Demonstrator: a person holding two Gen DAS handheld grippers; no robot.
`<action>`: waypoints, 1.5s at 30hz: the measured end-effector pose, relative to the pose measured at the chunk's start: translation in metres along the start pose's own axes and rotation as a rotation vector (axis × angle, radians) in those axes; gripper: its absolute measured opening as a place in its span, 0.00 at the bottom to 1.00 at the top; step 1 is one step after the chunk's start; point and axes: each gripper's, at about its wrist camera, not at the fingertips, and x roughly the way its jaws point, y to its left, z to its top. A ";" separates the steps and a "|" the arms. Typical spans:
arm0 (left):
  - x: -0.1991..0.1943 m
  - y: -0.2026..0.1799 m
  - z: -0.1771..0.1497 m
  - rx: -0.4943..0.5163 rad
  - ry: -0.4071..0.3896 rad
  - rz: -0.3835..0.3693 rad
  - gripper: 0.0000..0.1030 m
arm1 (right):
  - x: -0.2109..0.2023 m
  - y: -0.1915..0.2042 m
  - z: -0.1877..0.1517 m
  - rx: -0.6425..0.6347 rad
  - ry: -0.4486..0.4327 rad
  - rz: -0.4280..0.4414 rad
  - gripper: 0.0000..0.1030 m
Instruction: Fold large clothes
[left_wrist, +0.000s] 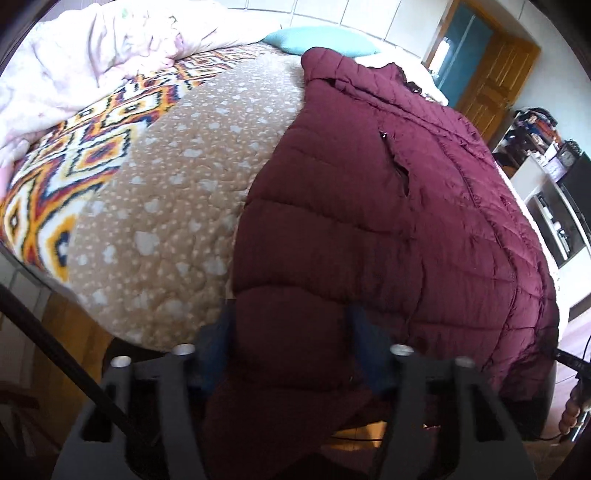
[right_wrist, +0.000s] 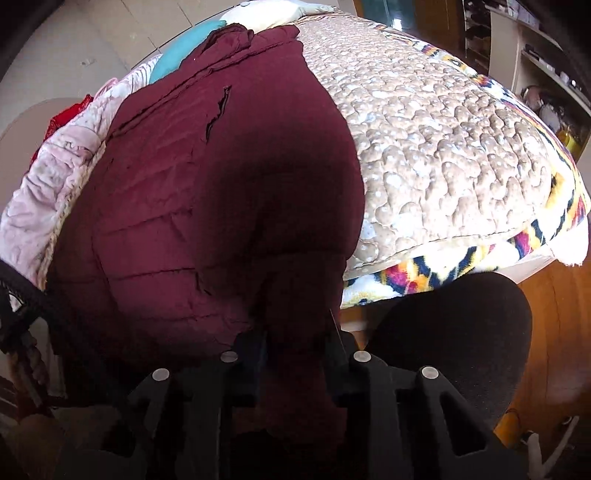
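Left wrist fisheye showed the large maroon quilted puffer jacket (left_wrist: 388, 221) spread lengthwise over the bed, its collar toward the far headboard end beside a teal pillow (left_wrist: 321, 42) and its hem draped over the near edge. The left tool (left_wrist: 291, 332) sat at that near edge with its blue-padded fingers (left_wrist: 225, 332) either side of a thick bulge of hem, clamped on the padding rather than closed flat. In the right wrist view, the right tool (right_wrist: 297, 345) likewise had a bunched fold of the same hem pinched between its fingers, at the jacket's other lower corner, close to the bed's near edge where the tan spotted quilted bedspread (right_wrist: 443, 147) and its bright patterned border (right_wrist: 424, 275) hung down. A rumpled pale pink blanket (left_wrist: 85, 48) lay along the far left side of the bed, well apart from the left tool. The step in hand looked like taking both hem corners to carry the bottom up toward the collar. To do it well, both grips would need to hold all layers of the slippery, puffy shell, since it could squeeze out; the two corners should rise together and level, keeping the hem taut between them, then travel straight along the jacket's length so the fold line lands square and no bedspread is dragged along.
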 end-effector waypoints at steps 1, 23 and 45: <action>-0.006 0.001 0.002 -0.018 0.007 -0.022 0.41 | -0.011 -0.007 0.002 0.010 -0.013 0.014 0.19; -0.159 0.002 0.012 0.008 -0.271 0.110 0.58 | -0.190 0.055 0.062 -0.089 -0.353 0.135 0.52; -0.008 -0.118 0.186 0.132 -0.334 0.000 0.81 | -0.110 0.293 0.404 -0.104 -0.399 0.133 0.71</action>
